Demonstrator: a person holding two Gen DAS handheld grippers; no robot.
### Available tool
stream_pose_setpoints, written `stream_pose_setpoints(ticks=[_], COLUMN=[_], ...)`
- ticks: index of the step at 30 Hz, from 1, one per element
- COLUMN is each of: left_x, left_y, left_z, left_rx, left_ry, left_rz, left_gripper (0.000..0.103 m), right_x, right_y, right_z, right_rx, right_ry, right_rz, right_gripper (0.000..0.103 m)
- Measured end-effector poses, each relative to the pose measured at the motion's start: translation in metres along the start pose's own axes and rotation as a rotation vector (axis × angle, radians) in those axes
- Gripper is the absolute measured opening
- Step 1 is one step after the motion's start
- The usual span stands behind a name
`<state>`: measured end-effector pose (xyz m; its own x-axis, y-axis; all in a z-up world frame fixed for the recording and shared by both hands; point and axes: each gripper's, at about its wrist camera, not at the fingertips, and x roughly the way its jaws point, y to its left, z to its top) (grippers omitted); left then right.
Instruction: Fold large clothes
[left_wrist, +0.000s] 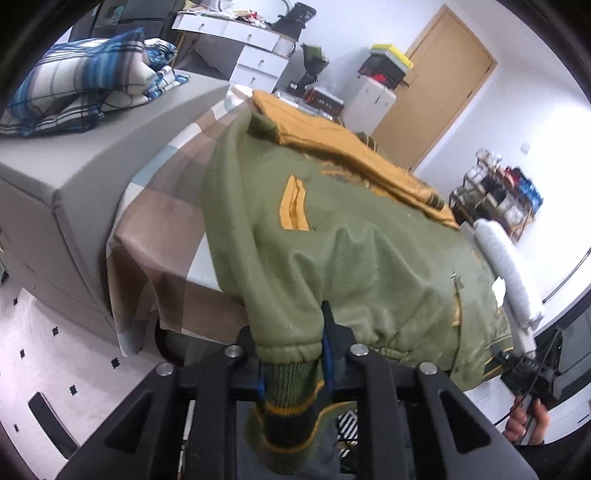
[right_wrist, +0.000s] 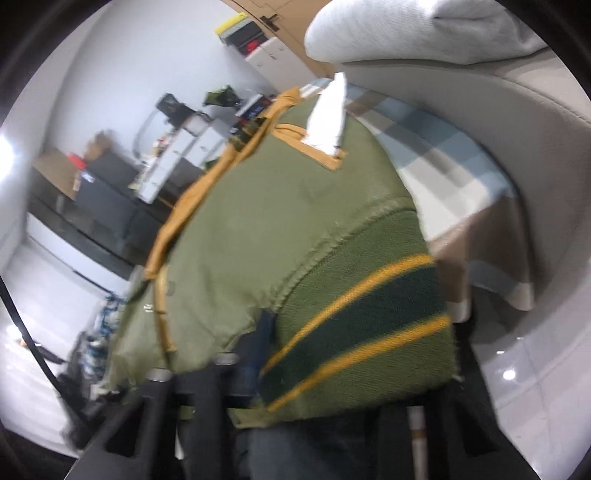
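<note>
No text, label, brand or number is showing legibly; print on the dark box (left_wrist: 324, 100) is blurring beyond reading.

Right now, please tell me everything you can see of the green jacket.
The green jacket looks like soft fleece, with mustard pocket trim, mustard lining and striped ribbed hem. It lies spread over the checked cloth, its hem hanging off the near edge. The left gripper and right gripper both have their jaws shut on the hem.
</note>
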<state>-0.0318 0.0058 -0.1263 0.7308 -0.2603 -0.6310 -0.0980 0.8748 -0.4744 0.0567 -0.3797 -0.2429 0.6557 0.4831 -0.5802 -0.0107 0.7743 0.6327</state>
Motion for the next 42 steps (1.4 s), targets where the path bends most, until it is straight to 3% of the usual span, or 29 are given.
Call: stream_pose_setpoints(ticks=[8,17,24,29,35,39,42], left_x=[-0.032,-0.070,-0.062,-0.053,-0.029,0.011,0.050], left_y=[-0.014,-0.016,-0.029,-0.036,-0.031,-0.028,-0.022], left_z=[0.011,0.017,0.049,0.096,0.145,0.175,0.190], left_rx=[0.055,0.072,0.104,0.134,0.131,0.107,0.102], left_ry=[-0.085,-0.138,-0.168,-0.217,-0.273,-0.237,-0.198], left_rz=[-0.029,-0.093,-0.167,-0.215,-0.197,-0.156,-0.062], left_gripper=[0.007,0.006,0.006,0.007,0.007,0.007,0.007], right_x=[-0.041,-0.078,-0.075,-0.067,-0.052,-0.020,0.015], right_y=[0.033,0.048,0.064,0.079,0.090,0.103,0.112], right_z=[0.003,-0.017,0.003,0.044,0.104,0.147,0.178], right_rx=[-0.064,-0.183,-0.179,-0.156,-0.131,-0.120,-0.102], right_ry=[-0.114,-0.130,-0.154,-0.190,-0.263,-0.255,-0.226], right_rz=[0.088,0.173,0.236,0.264,0.125,0.093,0.071], right_gripper=[0.005,0.005,0.005,0.005,0.005,0.005,0.005])
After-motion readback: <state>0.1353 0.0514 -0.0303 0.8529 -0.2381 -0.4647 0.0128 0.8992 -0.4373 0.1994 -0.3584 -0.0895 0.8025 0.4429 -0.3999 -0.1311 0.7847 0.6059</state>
